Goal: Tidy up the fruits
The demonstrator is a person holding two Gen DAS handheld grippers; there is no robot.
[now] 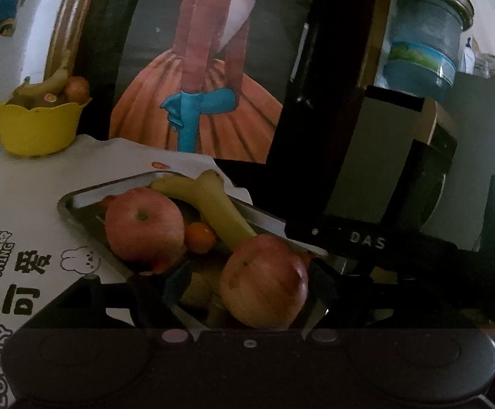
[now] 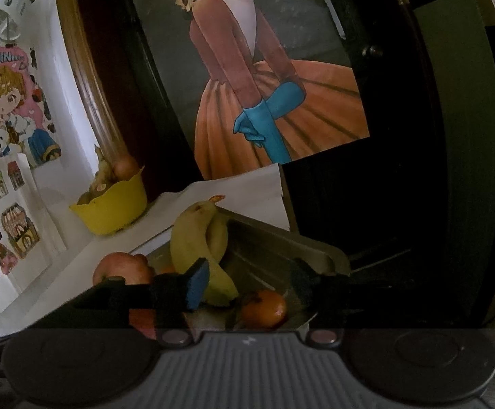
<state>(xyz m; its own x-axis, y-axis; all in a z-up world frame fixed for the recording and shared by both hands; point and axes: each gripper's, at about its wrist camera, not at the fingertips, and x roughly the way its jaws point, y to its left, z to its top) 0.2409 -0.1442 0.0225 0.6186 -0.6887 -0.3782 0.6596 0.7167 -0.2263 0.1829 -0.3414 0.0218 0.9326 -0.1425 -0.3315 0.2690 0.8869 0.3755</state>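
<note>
Step now: the fruits are being put in the metal tray (image 1: 87, 197). The right hand-held gripper (image 2: 247, 283) looks to have let go; its jaws stand apart with nothing pressed between them.
Left hand-held gripper: (image 1: 244, 289) its jaws are wide apart around the near apple (image 1: 264, 279). It is dark there, so I cannot tell if the pads touch it.
Where the fruits are: all in the tray. The far apple (image 1: 143, 225) is at the tray's left side, and a small orange (image 1: 199, 237) sits between the two apples. In the right view another orange (image 2: 264, 308) lies at the tray's near edge.
Banana: (image 1: 210, 204) it lies across the tray's back part. Its long side runs from the tray's far left corner toward the near apple.
Yellow bowl: (image 1: 37, 126) well behind the tray, with more fruit in it.
Next move: probably fetch more fruit from the bowl, and lift the open jaws clear so the pile is not bumped.
</note>
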